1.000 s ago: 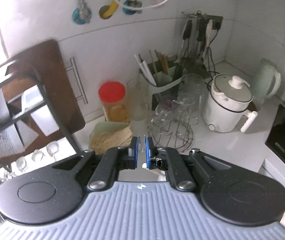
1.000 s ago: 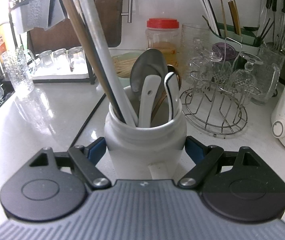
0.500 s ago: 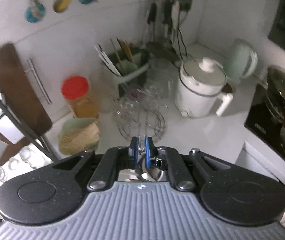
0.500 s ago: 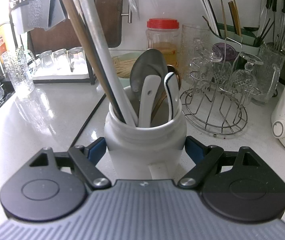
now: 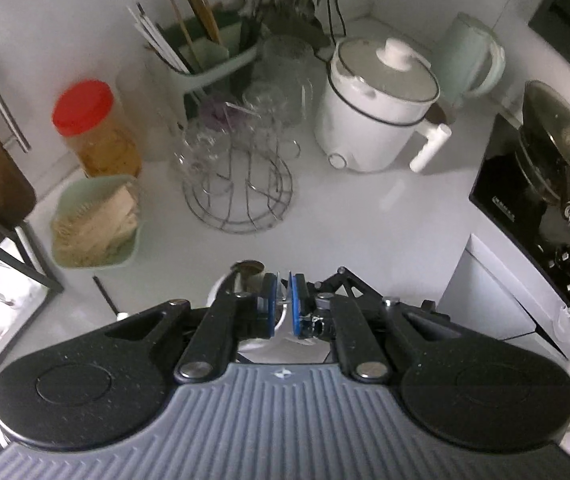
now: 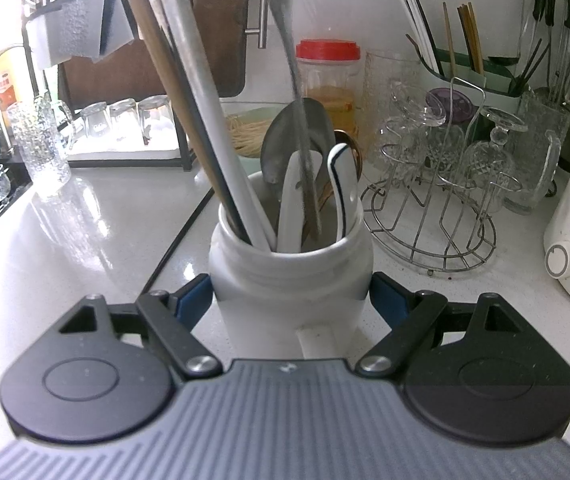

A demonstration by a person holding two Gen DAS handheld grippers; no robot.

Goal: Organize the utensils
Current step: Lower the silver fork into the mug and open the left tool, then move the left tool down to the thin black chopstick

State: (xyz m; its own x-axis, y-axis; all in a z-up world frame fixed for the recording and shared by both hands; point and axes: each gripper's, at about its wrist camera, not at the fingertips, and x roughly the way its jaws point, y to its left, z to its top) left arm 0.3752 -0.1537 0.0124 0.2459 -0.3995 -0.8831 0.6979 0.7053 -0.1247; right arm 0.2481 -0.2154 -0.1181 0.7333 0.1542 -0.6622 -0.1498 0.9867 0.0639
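A: On the white counter, where's the long steel spoon (image 6: 297, 92)?

B: Clamped in the left gripper (image 5: 281, 300), upright, bowl dipping from twelve o'clock into the white ceramic jar (image 6: 291, 272), which the right gripper (image 6: 291, 300) grasps.

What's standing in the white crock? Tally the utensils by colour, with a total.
White utensils: 3
Silver metal utensils: 2
Wooden utensils: 1
Copper utensils: 1
Total in the white crock: 7
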